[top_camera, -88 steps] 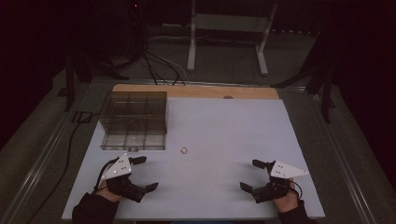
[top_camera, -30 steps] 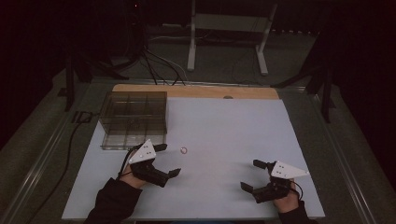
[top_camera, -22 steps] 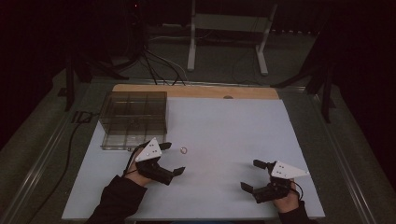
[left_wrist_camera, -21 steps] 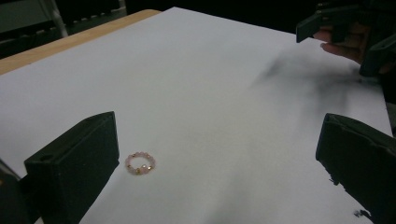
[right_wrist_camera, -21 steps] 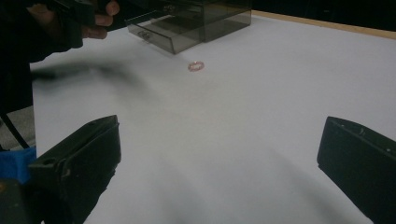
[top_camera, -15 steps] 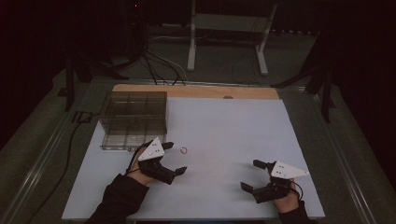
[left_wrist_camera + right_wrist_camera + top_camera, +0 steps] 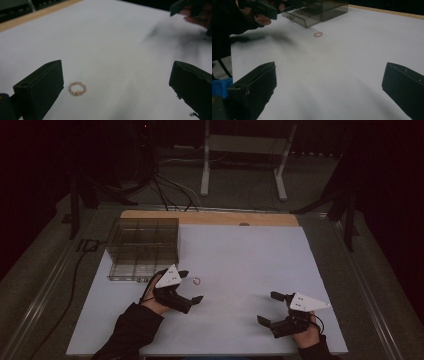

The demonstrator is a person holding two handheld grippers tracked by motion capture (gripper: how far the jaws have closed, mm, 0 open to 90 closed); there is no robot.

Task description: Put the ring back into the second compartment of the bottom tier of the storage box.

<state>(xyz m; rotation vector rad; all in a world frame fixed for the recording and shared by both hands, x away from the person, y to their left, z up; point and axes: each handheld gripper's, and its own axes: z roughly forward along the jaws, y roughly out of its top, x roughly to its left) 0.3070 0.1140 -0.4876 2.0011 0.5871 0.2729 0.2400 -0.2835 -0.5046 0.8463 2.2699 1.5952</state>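
The left gripper point(image 7: 191, 286) is hovering over the white table point(image 7: 250, 255) with its jaws spread wide apart, gripping nothing. Just behind it and to its left, a clear plastic box point(image 7: 142, 247) with compartments is sitting at the table's far left corner. Right beside the gripper's far jaw, a small beaded ring point(image 7: 196, 280) is lying flat on the table, not touched by either jaw. In the left gripper view that ring point(image 7: 77, 88) is showing pinkish beads with a few gold ones, sitting just off the inner face of the jaw at the left of that view, well apart from the other jaw. Moving across to the right, the bare table is stretching between the two hands. The right gripper point(image 7: 270, 308) is resting low near the front right edge, jaws also wide apart and holding nothing. From its own view the ring point(image 7: 318, 34) is lying well ahead, near the box point(image 7: 317, 11), with the other hand point(image 7: 259, 17) close by.
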